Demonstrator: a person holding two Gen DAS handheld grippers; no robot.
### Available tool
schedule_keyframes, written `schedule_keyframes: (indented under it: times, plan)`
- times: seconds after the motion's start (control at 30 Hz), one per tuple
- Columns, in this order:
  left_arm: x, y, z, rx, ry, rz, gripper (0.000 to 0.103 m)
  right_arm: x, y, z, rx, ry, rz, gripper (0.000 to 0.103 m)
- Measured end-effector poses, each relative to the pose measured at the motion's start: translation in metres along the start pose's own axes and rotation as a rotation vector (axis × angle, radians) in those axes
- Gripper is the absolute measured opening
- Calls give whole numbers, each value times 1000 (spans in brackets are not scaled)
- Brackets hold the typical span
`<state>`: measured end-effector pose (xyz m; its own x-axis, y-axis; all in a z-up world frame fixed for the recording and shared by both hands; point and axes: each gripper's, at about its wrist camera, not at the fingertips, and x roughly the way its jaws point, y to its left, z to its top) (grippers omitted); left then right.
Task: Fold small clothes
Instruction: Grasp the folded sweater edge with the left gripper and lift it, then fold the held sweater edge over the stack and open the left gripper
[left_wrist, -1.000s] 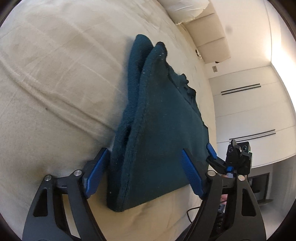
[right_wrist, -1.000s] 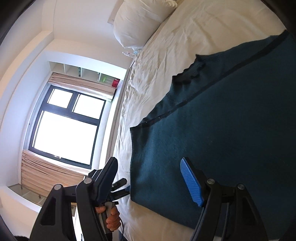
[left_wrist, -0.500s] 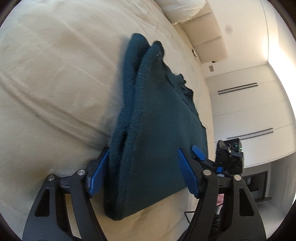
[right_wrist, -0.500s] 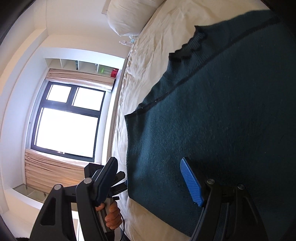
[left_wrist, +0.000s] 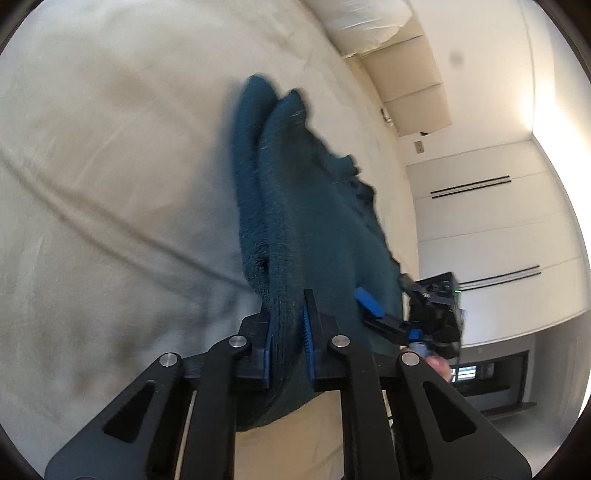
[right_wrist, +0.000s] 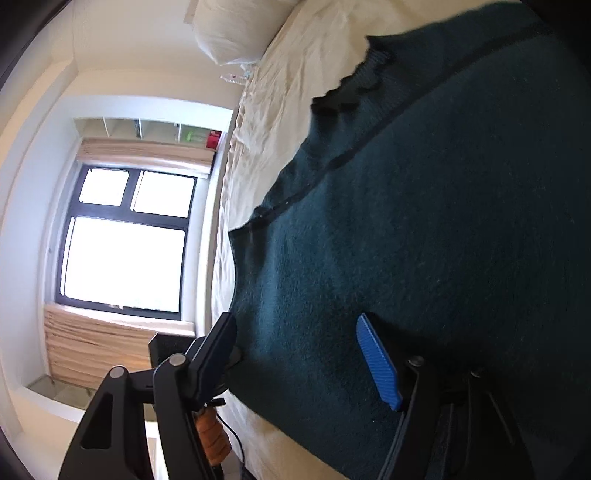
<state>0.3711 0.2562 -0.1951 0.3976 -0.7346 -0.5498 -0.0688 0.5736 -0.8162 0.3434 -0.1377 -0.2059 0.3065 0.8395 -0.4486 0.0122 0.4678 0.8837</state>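
Observation:
A dark teal knit garment (left_wrist: 314, 229) lies on a cream bed sheet (left_wrist: 110, 166). In the left wrist view my left gripper (left_wrist: 288, 343) is shut on the garment's thick near edge, the fabric pinched between the blue pads. The right gripper (left_wrist: 369, 306) shows there at the garment's right edge. In the right wrist view the garment (right_wrist: 424, 221) fills the right side; my right gripper (right_wrist: 299, 354) is open, its fingers straddling the garment's near corner, the blue pad (right_wrist: 376, 362) lying over the fabric.
A white pillow (left_wrist: 365, 18) and a padded headboard (left_wrist: 410, 77) stand at the far end of the bed. White wardrobe doors (left_wrist: 491, 229) line the wall. A window (right_wrist: 122, 240) with shelves above it is beyond the bed's edge.
My left gripper went from open around the garment's edge to shut on it. The right gripper moved further onto the garment's corner and stayed open.

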Motion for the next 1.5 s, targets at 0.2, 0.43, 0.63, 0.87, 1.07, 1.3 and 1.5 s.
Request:
schedule_keyframes:
  times: [0.2,0.43,0.63,0.87,1.07,1.3,1.5]
  plan:
    - [1,-76,-4,166,-17,34,11,-17,-3,4,11,-10,45,71]
    - [91,-184,-42,415,71,84,11,-75,-16,31,39,-102,156,85]
    - [157,-189,-79,429,164,115,11,-94,-42,40,77,-99,176,84]
    - [148,-193,-85,441,145,113,11,-76,-37,48,46,-57,136,82]
    - [130,-208,-92,481,130,75,11,-65,-34,59,46,-56,106,53]
    - [129,-214,-101,484,155,61,11,-73,-25,59,-20,-89,-15,16]
    - [152,-233,-111,507,196,42,11,-109,-27,61,-84,-129,-129,15]
